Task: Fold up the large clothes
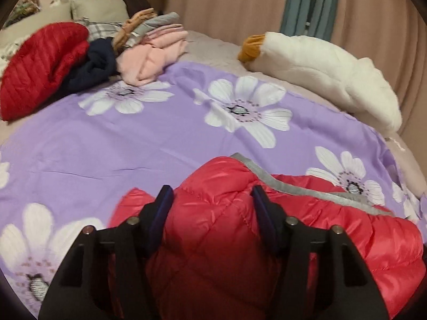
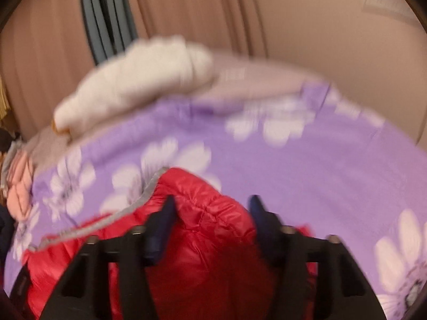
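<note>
While the red puffer jacket point(image 1: 213, 213) lies on the floral purple bed sheet point(image 1: 133, 144), left tool point(image 1: 210, 200) clamps one padded fold, right tool point(image 2: 210, 208) clamps another.

No text, label, brand, number or sign can be read in either view. The right wrist picture is too blurred for any lettering to show.
</note>
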### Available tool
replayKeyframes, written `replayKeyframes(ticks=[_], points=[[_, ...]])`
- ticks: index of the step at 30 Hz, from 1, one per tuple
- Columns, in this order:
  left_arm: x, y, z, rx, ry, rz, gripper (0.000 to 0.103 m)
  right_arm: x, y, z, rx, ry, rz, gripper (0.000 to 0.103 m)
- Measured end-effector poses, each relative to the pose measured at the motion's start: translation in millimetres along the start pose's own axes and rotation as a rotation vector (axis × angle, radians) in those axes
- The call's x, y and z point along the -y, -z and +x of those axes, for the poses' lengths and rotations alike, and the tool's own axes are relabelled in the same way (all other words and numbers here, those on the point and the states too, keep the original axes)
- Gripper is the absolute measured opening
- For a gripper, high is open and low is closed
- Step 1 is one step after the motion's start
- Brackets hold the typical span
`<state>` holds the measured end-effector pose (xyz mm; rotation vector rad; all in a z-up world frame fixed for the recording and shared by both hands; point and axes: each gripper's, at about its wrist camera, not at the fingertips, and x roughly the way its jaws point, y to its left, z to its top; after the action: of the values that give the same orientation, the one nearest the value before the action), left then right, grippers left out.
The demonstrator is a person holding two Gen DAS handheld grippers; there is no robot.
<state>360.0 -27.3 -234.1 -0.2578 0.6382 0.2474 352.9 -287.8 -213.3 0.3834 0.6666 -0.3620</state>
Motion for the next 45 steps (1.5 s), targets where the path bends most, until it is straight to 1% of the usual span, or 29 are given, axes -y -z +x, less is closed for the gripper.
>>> replayKeyframes(ticks=[3, 5, 7, 10, 11, 12, 13, 14, 16, 17, 18, 19, 20, 21, 22, 23, 25, 26, 27, 28, 29, 30, 31, 33, 35, 37, 43, 45], points=[[5.9, 4.1, 6.4, 0.006, -0.013, 0.024, 0.058, -4.3, 8.4, 13.2, -0.022, 0.032, -0.027, 0.044], [4.4, 6.1, 17.2, -0.029, 0.003, 0.018, 0.059, -4.9, 12.2, 19.4, -0.035, 0.029, -0.028, 0.044], [1.6, 4.0, 26.9, -0.068, 0.021, 0.005, 0.059, 0.3, 13.5, 23.4, -0.052, 0.013, -0.001, 0.044], [4.0, 4.6, 24.5, -0.068, -0.007, 0.021, 0.058, 1.4, 13.6, 23.8, -0.052, 0.011, 0.003, 0.044], [4.9, 3.2, 20.5, -0.071, -0.021, 0.029, 0.053, 1.9, 12.5, 22.8, -0.058, 0.014, -0.004, 0.044], [2.9, 0.2, 12.4, -0.096, -0.035, 0.027, 0.042, 2.0, 10.4, 19.0, -0.069, 0.019, -0.011, 0.04], [-1.2, -1.7, 5.0, -0.109, -0.029, -0.001, 0.037, 2.4, 8.9, 12.2, -0.079, 0.02, -0.016, 0.038], [-10.7, -5.8, -11.5, -0.126, -0.001, -0.071, 0.03, 3.9, 6.9, 0.6, -0.085, 0.014, -0.014, 0.032], [-19.7, -11.9, -34.0, -0.182, 0.029, -0.126, 0.025, 6.7, 4.6, -23.1, -0.086, -0.003, -0.009, 0.024], [-21.4, -16.3, -48.2, -0.227, 0.05, -0.129, 0.019, 7.9, 2.9, -38.2, -0.093, -0.009, -0.011, 0.016], [-21.0, -20.0, -61.5, -0.249, 0.072, -0.119, 0.015, 9.5, 1.6, -54.3, -0.101, -0.036, -0.01, 0.013], [-19.3, -21.8, -73.1, -0.259, 0.089, -0.099, 0.013, 9.5, 0.8, -69.3, -0.112, -0.074, -0.013, 0.012], [-16.4, -22.4, -83.5, -0.268, 0.09, -0.064, 0.014, 7.9, 0.7, -79.1, -0.131, -0.094, -0.024, 0.013], [-13.5, -19.8, -92.5, -0.276, 0.075, -0.031, 0.013, 5.4, 1.6, -86.7, -0.152, -0.094, -0.039, 0.013], [-12.9, -15.4, -95.9, -0.294, 0.058, -0.018, 0.013, 2.2, 4.1, -93.2, -0.17, -0.082, -0.059, 0.013], [-13.4, -11.4, -95.8, -0.31, 0.048, -0.015, 0.012, 0.1, 7.8, -97.6, -0.179, -0.076, -0.072, 0.013], [-18.3, 6.1, -84.4, -0.389, 0.036, -0.036, 0.011, 0.8, 17.2, -96.0, -0.218, -0.062, -0.074, 0.012], [-20.2, 15.2, -74.4, -0.434, 0.039, -0.046, 0.012, 2.7, 25.2, -89.6, -0.263, -0.054, -0.067, 0.012], [-20.8, 29.2, -56.3, -0.502, 0.022, -0.042, 0.01, 4.5, 31.7, -82.3, -0.301, -0.054, -0.062, 0.012], [-20.6, 37.6, -46.1, -0.516, 0.003, -0.038, 0.009, 7.0, 42.4, -68.3, -0.356, -0.05, -0.055, 0.012], [-18.7, 43.8, -42.1, -0.483, -0.011, -0.027, 0.007, 7.2, 49.6, -61.0, -0.369, -0.031, -0.059, 0.01], [-12.1, 49.4, -41.7, -0.437, -0.031, 0.006, 0.005, 6.8, 56.1, -54.1, -0.359, -0.02, -0.071, 0.007], [-4.1, 53.4, -42.2, -0.413, -0.061, 0.044, 0.005, 5.3, 59.8, -51.0, -0.341, -0.014, -0.085, 0.006], [12.6, 59.3, -39.8, -0.388, -0.115, 0.104, 0.0, -0.2, 65.3, -44.6, -0.317, 0.016, -0.112, 0.004], [22.5, 61.2, -32.4, -0.394, -0.147, 0.132, 0.0, -3.7, 65.4, -37.1, -0.321, 0.032, -0.106, 0.004], [21.3, 58.8, -26.7, -0.405, -0.131, 0.107, 0.0, -4.7, 63.4, -32.9, -0.324, 0.031, -0.098, 0.004], [7.6, 43.4, -1.8, -0.471, 0.014, 0.029, 0.0, 1.1, 61.6, -22.9, -0.303, -0.01, -0.11, 0.003], [4.8, 39.4, 4.4, -0.481, 0.055, 0.011, 0.0, -1.2, 62.3, -20.9, -0.289, -0.005, -0.103, 0.003]])
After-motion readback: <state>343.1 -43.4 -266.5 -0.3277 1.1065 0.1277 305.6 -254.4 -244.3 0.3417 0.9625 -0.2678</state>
